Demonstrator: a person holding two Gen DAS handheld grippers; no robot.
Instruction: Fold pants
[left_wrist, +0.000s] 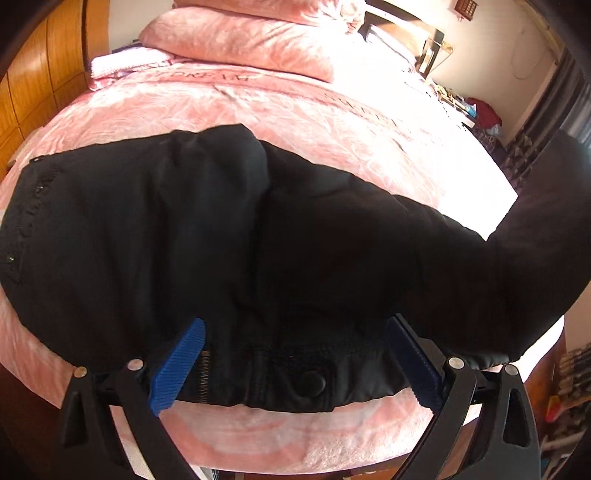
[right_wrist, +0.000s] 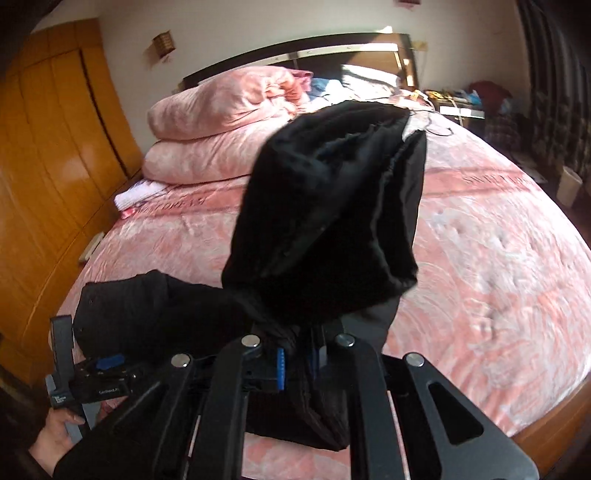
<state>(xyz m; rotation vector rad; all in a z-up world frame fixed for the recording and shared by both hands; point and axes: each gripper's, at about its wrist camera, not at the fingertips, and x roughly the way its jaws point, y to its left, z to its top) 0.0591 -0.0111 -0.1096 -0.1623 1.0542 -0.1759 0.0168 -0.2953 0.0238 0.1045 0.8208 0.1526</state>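
Note:
Black pants (left_wrist: 229, 236) lie across the near edge of the pink bed (left_wrist: 295, 107), waistband with a snap button (left_wrist: 312, 382) nearest me. My left gripper (left_wrist: 295, 354) is open, its blue pads either side of the waistband, just above it. My right gripper (right_wrist: 297, 363) is shut on the pants' leg end (right_wrist: 325, 206), which it holds lifted above the bed so the cuffs stand up in front of the camera. The rest of the pants (right_wrist: 155, 314) lies to its left, with the left gripper (right_wrist: 99, 373) and the person's hand beside it.
Folded pink quilts and pillows (right_wrist: 221, 122) are stacked at the head of the bed. A wooden wardrobe (right_wrist: 48, 177) runs along the left. A cluttered bedside table (right_wrist: 454, 99) stands at the far right. A white folded cloth (right_wrist: 138, 195) lies by the quilts.

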